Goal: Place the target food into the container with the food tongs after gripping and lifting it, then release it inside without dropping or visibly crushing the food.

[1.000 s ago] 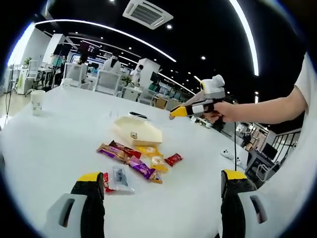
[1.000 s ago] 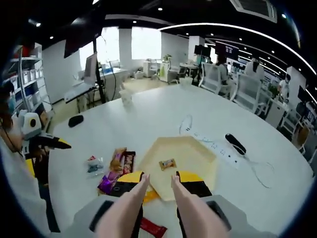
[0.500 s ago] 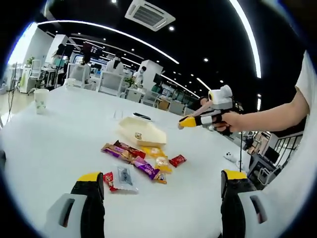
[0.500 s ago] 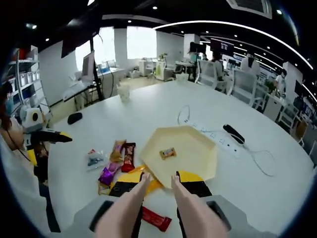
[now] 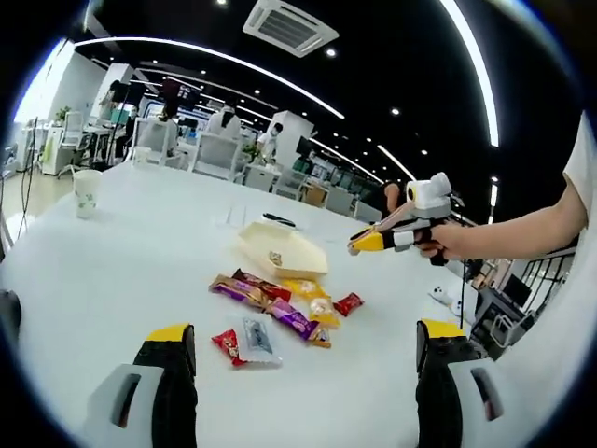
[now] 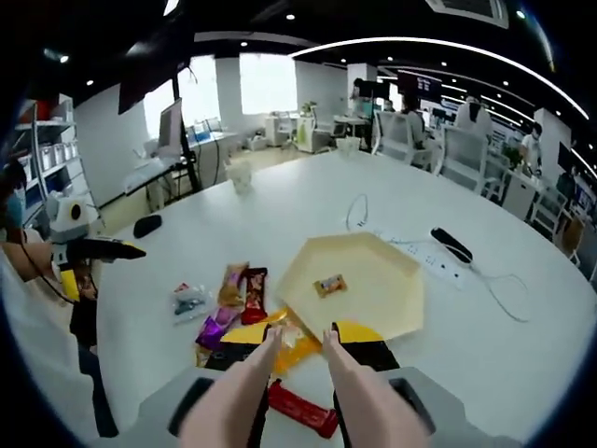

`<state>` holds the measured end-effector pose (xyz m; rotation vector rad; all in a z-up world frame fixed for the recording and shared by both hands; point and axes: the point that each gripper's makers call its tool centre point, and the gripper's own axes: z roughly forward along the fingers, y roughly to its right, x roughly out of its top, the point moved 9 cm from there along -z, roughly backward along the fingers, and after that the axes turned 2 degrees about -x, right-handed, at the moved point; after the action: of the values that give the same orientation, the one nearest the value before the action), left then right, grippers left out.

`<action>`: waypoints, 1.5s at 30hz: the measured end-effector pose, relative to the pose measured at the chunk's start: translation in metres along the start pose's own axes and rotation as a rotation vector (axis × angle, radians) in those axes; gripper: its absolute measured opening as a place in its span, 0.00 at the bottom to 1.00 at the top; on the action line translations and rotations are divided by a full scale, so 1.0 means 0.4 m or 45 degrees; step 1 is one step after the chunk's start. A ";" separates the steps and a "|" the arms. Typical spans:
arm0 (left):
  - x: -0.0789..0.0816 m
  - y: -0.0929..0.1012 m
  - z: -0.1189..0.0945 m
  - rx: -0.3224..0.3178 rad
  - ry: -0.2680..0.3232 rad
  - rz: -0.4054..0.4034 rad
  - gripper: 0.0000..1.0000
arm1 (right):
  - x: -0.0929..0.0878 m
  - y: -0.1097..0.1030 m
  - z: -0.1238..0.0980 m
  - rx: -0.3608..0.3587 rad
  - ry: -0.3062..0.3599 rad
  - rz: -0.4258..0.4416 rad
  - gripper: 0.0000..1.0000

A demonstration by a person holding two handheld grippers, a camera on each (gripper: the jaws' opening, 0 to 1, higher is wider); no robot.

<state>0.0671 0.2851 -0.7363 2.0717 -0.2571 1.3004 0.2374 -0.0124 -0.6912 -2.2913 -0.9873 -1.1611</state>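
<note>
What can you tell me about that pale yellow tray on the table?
The tray is a shallow, pale yellow, six-sided dish with a low raised rim, plastic by the look of it. It lies flat on the white table, beside a scatter of wrapped snacks. One small wrapped candy lies inside it. In the left gripper view it appears behind the snacks.

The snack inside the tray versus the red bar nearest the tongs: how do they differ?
The snack lies alone inside the hexagonal tray; the red bar lies on the table outside it. The snack looks small and pale orange; the red bar looks longer and dark red. Both are wrapped and ungripped.
</note>
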 end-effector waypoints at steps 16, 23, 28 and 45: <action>-0.023 0.008 -0.022 0.022 0.008 -0.034 0.99 | -0.040 -0.009 0.014 0.024 -0.056 -0.016 0.25; -0.028 0.013 -0.014 0.014 0.009 -0.035 0.99 | -0.061 -0.012 0.009 0.039 -0.086 -0.034 0.25; -0.030 0.021 -0.009 0.005 0.006 -0.031 0.99 | -0.069 -0.014 0.003 0.055 -0.092 -0.038 0.25; -0.038 0.028 -0.008 -0.005 -0.006 -0.018 0.99 | -0.099 -0.016 0.002 0.164 -0.190 -0.191 0.26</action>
<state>0.0520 0.2759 -0.7434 2.0698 -0.2465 1.2854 0.2169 -0.0243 -0.7238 -2.2592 -1.2700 -0.9620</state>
